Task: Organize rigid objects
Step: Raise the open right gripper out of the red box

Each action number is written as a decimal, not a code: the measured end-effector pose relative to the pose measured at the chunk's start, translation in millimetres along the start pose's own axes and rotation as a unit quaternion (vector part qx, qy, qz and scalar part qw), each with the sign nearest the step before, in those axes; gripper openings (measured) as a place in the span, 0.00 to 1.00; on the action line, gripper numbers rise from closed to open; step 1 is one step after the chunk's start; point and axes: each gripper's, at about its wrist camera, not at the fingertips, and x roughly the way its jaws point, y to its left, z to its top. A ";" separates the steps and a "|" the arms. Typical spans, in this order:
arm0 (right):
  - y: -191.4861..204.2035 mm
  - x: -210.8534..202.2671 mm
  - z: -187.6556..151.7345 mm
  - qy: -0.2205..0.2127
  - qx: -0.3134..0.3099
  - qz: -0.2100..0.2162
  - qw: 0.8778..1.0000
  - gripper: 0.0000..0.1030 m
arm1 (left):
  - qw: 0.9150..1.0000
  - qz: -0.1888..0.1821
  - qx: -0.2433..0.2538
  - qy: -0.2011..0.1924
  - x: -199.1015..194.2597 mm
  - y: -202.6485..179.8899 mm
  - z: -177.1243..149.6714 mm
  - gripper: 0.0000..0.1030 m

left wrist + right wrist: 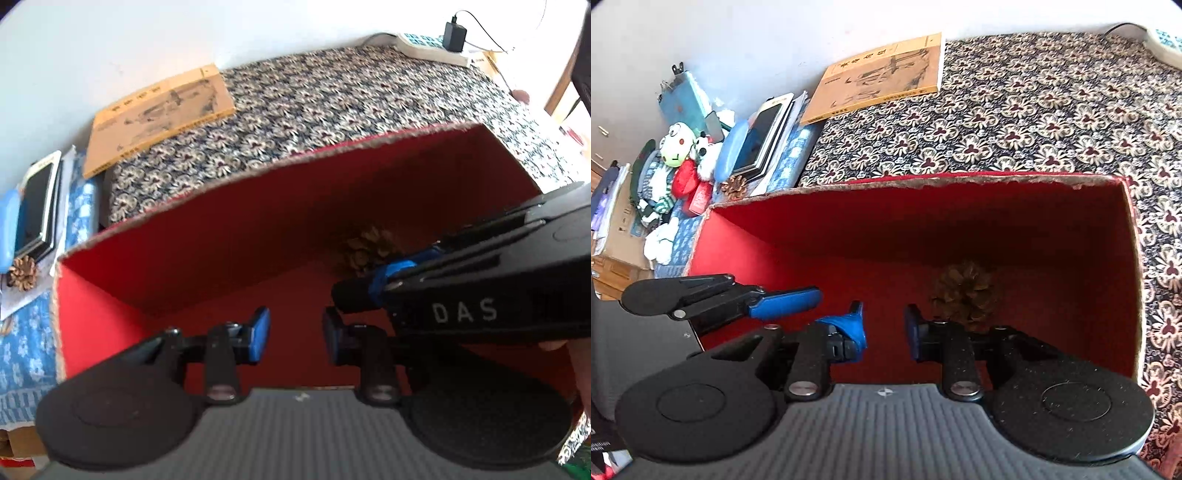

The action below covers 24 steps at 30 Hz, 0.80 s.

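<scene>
Claws point(295, 338) point(882, 330) apart, empty, above red box point(997, 229).

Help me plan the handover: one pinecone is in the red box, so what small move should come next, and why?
Probably lift the left gripper out of the red box toward the second pinecone lying outside it to the left. Both grippers are open and empty, and the boxed pinecone already rests on the floor beyond the right gripper.
</scene>
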 end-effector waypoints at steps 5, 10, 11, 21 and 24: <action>1.2 -5.7 -7.8 -0.013 0.008 -0.009 1.000 0.07 | 1.000 0.014 -0.004 -0.013 -4.8 -0.6 -1.2 0.39; 0.5 -8.4 -12.0 -0.035 0.020 -0.030 0.999 0.07 | 0.998 0.050 0.010 -0.036 -11.0 -7.2 -2.9 0.57; -1.3 -8.7 -12.3 -0.040 0.028 -0.034 0.998 0.07 | 0.998 0.052 0.011 -0.037 -10.8 -6.9 -2.3 0.57; -15.9 -12.9 -18.7 -0.076 0.094 -0.042 0.992 0.06 | 0.997 0.064 -0.006 -0.029 -4.8 -2.7 -0.2 0.59; -13.2 -13.6 -20.3 -0.081 0.089 -0.057 0.991 0.06 | 0.997 0.068 -0.015 -0.029 -4.4 -0.2 -0.4 0.59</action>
